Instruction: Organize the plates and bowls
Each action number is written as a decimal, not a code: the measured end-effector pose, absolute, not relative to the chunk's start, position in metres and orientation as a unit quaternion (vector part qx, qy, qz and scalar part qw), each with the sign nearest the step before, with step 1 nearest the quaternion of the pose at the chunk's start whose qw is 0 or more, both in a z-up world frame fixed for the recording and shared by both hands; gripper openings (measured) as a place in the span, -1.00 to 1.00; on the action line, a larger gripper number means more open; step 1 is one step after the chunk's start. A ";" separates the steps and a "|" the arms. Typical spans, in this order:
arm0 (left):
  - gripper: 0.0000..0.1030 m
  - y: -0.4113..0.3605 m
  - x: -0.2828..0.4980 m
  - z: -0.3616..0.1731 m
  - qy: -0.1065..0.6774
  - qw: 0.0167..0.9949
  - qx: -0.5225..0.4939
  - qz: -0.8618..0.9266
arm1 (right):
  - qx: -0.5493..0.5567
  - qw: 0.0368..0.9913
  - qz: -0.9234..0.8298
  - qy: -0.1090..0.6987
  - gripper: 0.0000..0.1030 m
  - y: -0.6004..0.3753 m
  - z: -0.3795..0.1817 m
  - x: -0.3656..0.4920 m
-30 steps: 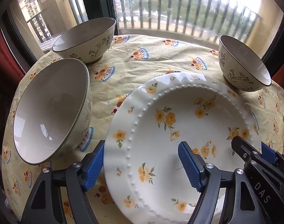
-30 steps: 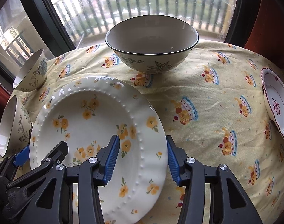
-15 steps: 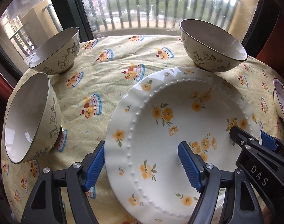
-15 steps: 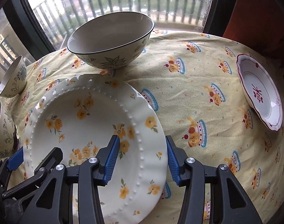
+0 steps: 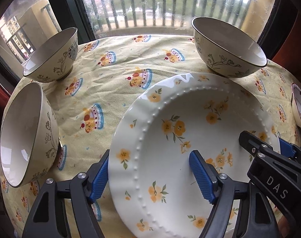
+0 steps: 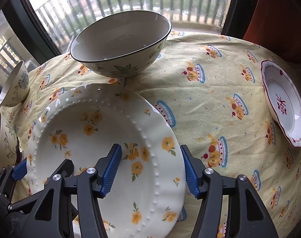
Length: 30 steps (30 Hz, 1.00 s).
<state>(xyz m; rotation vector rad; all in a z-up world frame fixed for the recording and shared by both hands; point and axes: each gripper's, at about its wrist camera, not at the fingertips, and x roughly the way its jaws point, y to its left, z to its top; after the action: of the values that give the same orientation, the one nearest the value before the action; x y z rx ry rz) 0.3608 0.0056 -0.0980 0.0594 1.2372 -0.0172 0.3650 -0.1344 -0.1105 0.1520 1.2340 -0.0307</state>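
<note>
The right gripper [image 6: 150,168] straddles the plate [image 6: 102,148] at its 4 o'clock rim, one finger over the well and the other outside the edge; its jaws have just been opening, and a gap now shows beside each blue pad, so the rim lies between them unclamped. The left gripper [image 5: 150,176] straddles the 8 o'clock rim in the same fashion, jaws wide, pads not seen pressing, as in the earlier frames. The plate, white with yellow flowers and a beaded border, appears to rest on the tablecloth [image 6: 219,99] near the table's front edge. Against the frame a second ago it has shifted toward the large bowl [image 6: 120,45], which now stands just beyond its 12 o'clock edge; whether the two touch cannot be told. Two more bowls stand left of the plate, one near [image 5: 27,136] at 9 o'clock and one far [image 5: 53,55] at 10 o'clock. A small red-trimmed plate [image 6: 285,107] lies well apart at 3 o'clock. Judged from this, the flowered plate has been set down and is being let go; the bowls stay unstacked and the small plate ungathered.
</note>
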 end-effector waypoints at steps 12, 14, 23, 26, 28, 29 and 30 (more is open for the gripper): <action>0.46 0.007 0.355 -0.075 0.583 0.813 0.008 -0.011 | 0.062 0.818 -0.025 0.571 0.24 -0.133 -0.088 0.367; 0.46 0.008 0.353 -0.070 0.585 0.811 0.004 -0.012 | 0.066 0.816 -0.027 0.573 0.24 -0.134 -0.085 0.366; 0.46 0.016 0.342 -0.042 0.573 0.819 0.005 -0.024 | 0.080 0.821 -0.035 0.564 0.24 -0.135 -0.056 0.349; 0.45 0.019 0.335 -0.032 0.568 0.822 0.004 -0.030 | 0.086 0.822 -0.037 0.562 0.24 -0.134 -0.047 0.342; 0.46 0.022 0.330 -0.027 0.565 0.824 0.006 -0.035 | 0.084 0.824 -0.039 0.558 0.24 -0.132 -0.039 0.335; 0.46 0.023 0.326 -0.024 0.564 0.825 0.007 -0.037 | 0.083 0.826 -0.040 0.557 0.24 -0.131 -0.036 0.331; 0.46 0.024 0.323 -0.021 0.563 0.826 0.008 -0.039 | 0.082 0.827 -0.040 0.555 0.24 -0.130 -0.032 0.328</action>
<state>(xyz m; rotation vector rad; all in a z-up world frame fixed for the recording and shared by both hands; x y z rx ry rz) 0.3234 0.0240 -0.0212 0.0168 1.1961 -0.0831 0.3275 -0.1298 -0.0321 0.1746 1.1796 -0.0860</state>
